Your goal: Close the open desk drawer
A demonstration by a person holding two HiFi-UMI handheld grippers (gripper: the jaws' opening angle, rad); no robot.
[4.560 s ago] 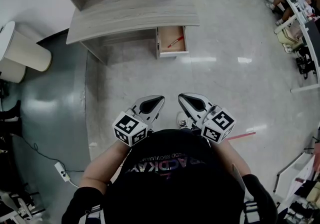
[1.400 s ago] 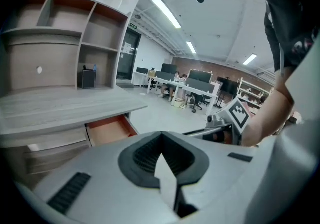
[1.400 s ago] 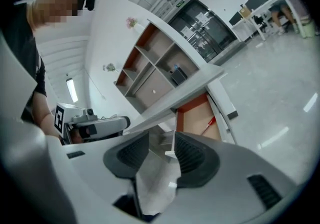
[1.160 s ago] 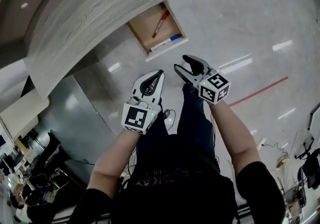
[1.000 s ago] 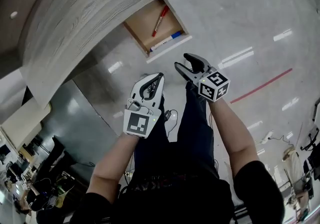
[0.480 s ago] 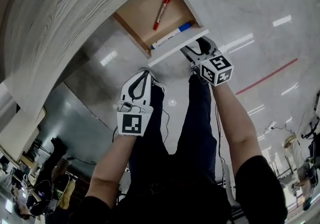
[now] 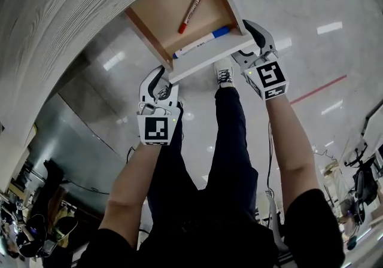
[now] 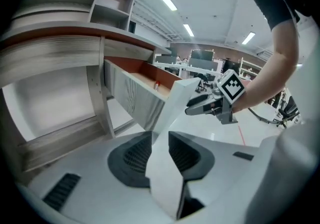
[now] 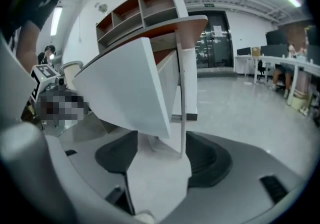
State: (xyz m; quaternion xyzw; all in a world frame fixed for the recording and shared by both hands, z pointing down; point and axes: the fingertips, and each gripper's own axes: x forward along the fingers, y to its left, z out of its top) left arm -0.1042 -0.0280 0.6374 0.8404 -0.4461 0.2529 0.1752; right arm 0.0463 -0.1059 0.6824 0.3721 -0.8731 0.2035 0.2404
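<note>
An open wooden drawer [image 7: 160, 11] juts from under the grey table [image 7: 66, 21], with a red marker [image 7: 194, 2] and a blue-capped marker [image 7: 200, 38] lying loose inside it. The left tongs [image 7: 159, 79] and right tongs [image 7: 256, 34] each straddle one end of its white front panel [image 7: 209, 56]. Both have just been opening: the right now gapes wide, the left sits close around the edge, and neither is visibly squeezing. The drawer looks rigid and fairly light and likely slides freely, so an even push on both ends of the stiff panel seems best.

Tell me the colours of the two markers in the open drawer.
A red marker and a white marker with a blue cap; best in the head view.
</note>
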